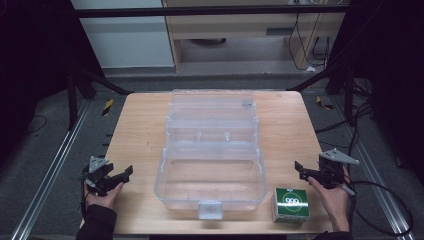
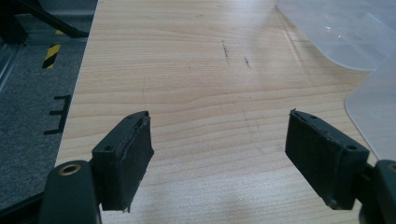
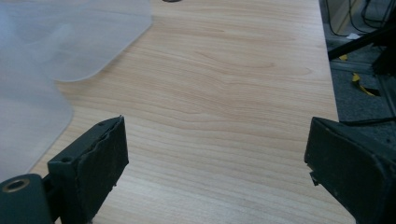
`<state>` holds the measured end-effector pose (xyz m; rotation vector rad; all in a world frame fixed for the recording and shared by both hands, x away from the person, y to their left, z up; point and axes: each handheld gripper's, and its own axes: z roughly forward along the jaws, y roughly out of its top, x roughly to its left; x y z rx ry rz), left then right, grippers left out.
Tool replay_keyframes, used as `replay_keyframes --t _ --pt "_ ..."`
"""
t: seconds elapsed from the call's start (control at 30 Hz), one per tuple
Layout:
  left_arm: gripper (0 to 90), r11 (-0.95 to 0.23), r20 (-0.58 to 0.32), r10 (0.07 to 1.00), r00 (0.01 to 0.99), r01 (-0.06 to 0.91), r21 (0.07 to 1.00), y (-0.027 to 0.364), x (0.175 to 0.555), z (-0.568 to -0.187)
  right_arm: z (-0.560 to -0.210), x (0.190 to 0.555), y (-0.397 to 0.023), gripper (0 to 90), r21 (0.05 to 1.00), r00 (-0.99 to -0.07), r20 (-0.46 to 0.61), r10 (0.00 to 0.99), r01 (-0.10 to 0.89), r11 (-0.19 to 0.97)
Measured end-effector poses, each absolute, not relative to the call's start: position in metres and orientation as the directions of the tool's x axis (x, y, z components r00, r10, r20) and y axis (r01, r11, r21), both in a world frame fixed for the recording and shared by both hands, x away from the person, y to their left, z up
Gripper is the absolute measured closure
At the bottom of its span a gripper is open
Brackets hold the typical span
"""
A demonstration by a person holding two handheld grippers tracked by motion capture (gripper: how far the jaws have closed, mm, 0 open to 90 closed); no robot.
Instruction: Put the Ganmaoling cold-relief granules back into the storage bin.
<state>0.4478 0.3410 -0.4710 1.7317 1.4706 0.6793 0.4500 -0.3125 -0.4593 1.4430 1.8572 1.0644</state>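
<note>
Small green-and-white cardboard box (image 1: pixel 291 205): printed lettering too small to read. Clear plastic storage case (image 3: pixel 42 60): cropped by both claw views' edges. Person's forearms: cut at bottom edge.

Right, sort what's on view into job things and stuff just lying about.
Job, likely: clear box, standing open; green carton beside it; left tongs and right tongs, both open and empty.
Lying about: cables on the floor; cabinet behind the table.

Table (image 1: pixel 140 130) pale matt wood; box (image 1: pixel 212 170) clear glossy plastic; carton (image 1: pixel 291 205) printed card.
</note>
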Motion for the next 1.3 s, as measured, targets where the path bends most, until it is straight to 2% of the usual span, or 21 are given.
replay_keyframes --t 0.4,0.57,0.87,1.07,1.3 --pt "22.2 -0.078 -0.059 0.976 0.211 0.589 0.804 0.340 0.449 -0.473 -0.438 0.442 -0.308 5.4 0.864 -0.329 0.045 0.943 0.486 0.128" --pt "22.0 -0.091 -0.054 0.974 0.220 0.597 0.797 0.339 0.449 -0.474 -0.426 0.438 -0.302 1.4 0.863 -0.374 0.052 0.926 0.483 0.147" --pt "22.0 -0.098 -0.049 0.973 0.224 0.599 0.794 0.339 0.450 -0.475 -0.410 0.433 -0.290 0.5 0.868 -0.420 0.030 0.907 0.461 0.184" --pt "21.9 -0.104 -0.046 0.972 0.229 0.603 0.791 0.337 0.450 -0.476 -0.398 0.429 -0.281 5.5 0.871 -0.478 0.002 0.878 0.432 0.233" --pt "21.9 -0.112 -0.041 0.972 0.230 0.610 0.785 0.336 0.451 -0.477 -0.385 0.426 -0.274 7.2 0.865 -0.535 -0.035 0.844 0.407 0.294"
